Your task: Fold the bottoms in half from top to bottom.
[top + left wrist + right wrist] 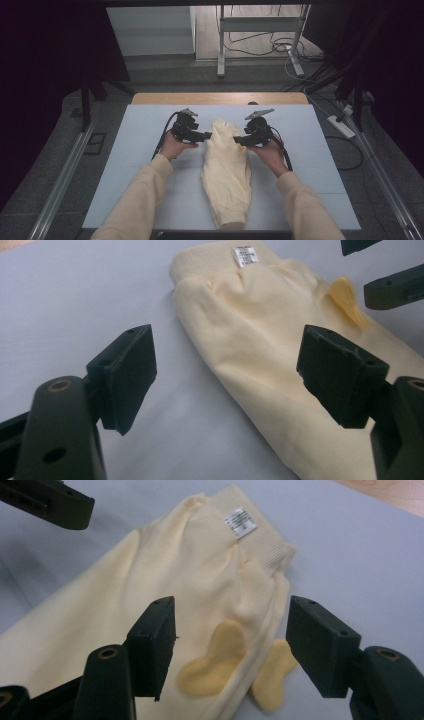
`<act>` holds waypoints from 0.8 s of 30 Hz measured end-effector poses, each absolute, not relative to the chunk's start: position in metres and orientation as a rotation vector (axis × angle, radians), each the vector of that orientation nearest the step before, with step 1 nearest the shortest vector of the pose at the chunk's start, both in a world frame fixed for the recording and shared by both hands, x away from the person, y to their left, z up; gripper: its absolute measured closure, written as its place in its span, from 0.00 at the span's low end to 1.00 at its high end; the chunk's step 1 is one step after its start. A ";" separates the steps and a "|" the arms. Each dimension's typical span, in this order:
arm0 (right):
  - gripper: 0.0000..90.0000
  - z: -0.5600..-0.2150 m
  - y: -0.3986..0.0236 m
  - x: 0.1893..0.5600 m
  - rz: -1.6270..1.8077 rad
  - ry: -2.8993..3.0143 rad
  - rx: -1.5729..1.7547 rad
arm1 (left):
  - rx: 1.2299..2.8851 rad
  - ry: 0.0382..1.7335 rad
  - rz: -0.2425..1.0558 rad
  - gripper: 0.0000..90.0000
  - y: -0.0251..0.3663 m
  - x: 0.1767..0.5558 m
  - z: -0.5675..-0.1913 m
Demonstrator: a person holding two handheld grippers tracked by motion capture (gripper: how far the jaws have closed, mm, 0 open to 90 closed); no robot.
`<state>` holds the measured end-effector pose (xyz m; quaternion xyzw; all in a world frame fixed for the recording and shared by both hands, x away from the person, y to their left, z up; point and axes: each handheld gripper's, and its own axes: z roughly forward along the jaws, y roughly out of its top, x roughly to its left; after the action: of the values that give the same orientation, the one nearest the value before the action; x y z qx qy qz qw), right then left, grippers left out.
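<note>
One cream garment [226, 170] lies folded lengthwise on the desk [130, 150], its ribbed band and single white label [245, 255] at the far end. Two grippers flank that end. The left gripper [206, 135] has its fingers [127, 372] apart, one over bare desk and one over the cloth, neither pressing on it. The right gripper [239, 140] also has its fingers [152, 642] apart, with the garment's edge between them, unpinched. Two darker yellow ear-shaped flaps [215, 660] lie between the right fingers, one on the cloth, one just beside it on the desk.
</note>
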<state>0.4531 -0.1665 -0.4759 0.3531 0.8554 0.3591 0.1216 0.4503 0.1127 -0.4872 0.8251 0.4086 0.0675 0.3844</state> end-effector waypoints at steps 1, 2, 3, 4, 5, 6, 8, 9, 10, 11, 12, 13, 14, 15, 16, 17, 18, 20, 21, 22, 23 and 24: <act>0.41 -0.477 -0.166 0.456 1.052 2.495 1.038 | 2.103 1.046 0.172 0.26 0.112 0.452 -0.489; 0.41 -0.478 -0.166 0.458 1.044 2.494 1.047 | 2.109 1.052 0.171 0.26 0.111 0.453 -0.490; 0.41 -0.480 -0.166 0.460 1.030 2.496 1.050 | 2.113 1.056 0.172 0.26 0.110 0.455 -0.491; 0.41 -0.481 -0.165 0.463 1.009 2.498 1.048 | 2.117 1.057 0.171 0.26 0.110 0.457 -0.492; 0.41 -0.482 -0.164 0.465 0.984 2.497 1.051 | 2.120 1.049 0.170 0.26 0.109 0.459 -0.494; 0.41 -0.484 -0.163 0.467 0.973 2.495 1.058 | 2.124 1.045 0.175 0.26 0.108 0.460 -0.495; 0.41 -0.487 -0.164 0.472 0.977 2.493 1.075 | 2.135 1.048 0.182 0.26 0.106 0.464 -0.497; 0.41 -0.488 -0.164 0.474 0.981 2.493 1.095 | 2.136 1.057 0.179 0.26 0.105 0.466 -0.499; 0.41 -0.489 -0.165 0.477 0.987 2.493 1.111 | 2.141 1.064 0.178 0.26 0.105 0.468 -0.501; 0.41 -0.490 -0.165 0.479 0.997 2.491 1.125 | 2.147 1.070 0.180 0.26 0.104 0.470 -0.502; 0.41 -0.491 -0.165 0.481 1.001 2.492 1.133 | 2.146 1.076 0.181 0.27 0.103 0.471 -0.504; 0.41 -0.492 -0.165 0.482 1.000 2.493 1.140 | 2.154 1.075 0.178 0.27 0.102 0.472 -0.505; 0.41 -0.494 -0.165 0.483 0.993 2.498 1.143 | 2.155 1.073 0.178 0.28 0.101 0.472 -0.507; 0.41 -0.495 -0.164 0.484 0.982 2.503 1.142 | 2.159 1.074 0.175 0.29 0.101 0.473 -0.508; 0.41 -0.497 -0.163 0.485 0.962 2.510 1.132 | 2.158 1.078 0.170 0.29 0.100 0.473 -0.509; 0.41 -0.498 -0.162 0.485 0.951 2.515 1.129 | 2.156 1.083 0.166 0.29 0.099 0.474 -0.510; 0.41 -0.500 -0.162 0.486 0.949 2.520 1.132 | 2.163 1.083 0.163 0.29 0.099 0.474 -0.512; 0.41 -0.502 -0.161 0.487 0.944 2.527 1.134 | 2.171 1.083 0.156 0.29 0.096 0.475 -0.514; 0.41 -0.503 -0.161 0.487 0.943 2.528 1.134 | 2.175 1.083 0.154 0.29 0.095 0.475 -0.515; 0.41 -0.504 -0.160 0.487 0.940 2.533 1.139 | 2.180 1.084 0.151 0.29 0.094 0.475 -0.516; 0.41 -0.506 -0.160 0.488 0.937 2.539 1.140 | 2.181 1.084 0.145 0.29 0.093 0.475 -0.517; 0.41 -0.507 -0.160 0.488 0.926 2.546 1.146 | 2.181 1.087 0.138 0.29 0.091 0.475 -0.518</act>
<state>0.4880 -0.1598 -0.5074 0.3876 0.8612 0.3133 0.0998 0.4751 0.0913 -0.5177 0.8392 0.4183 0.0533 0.3434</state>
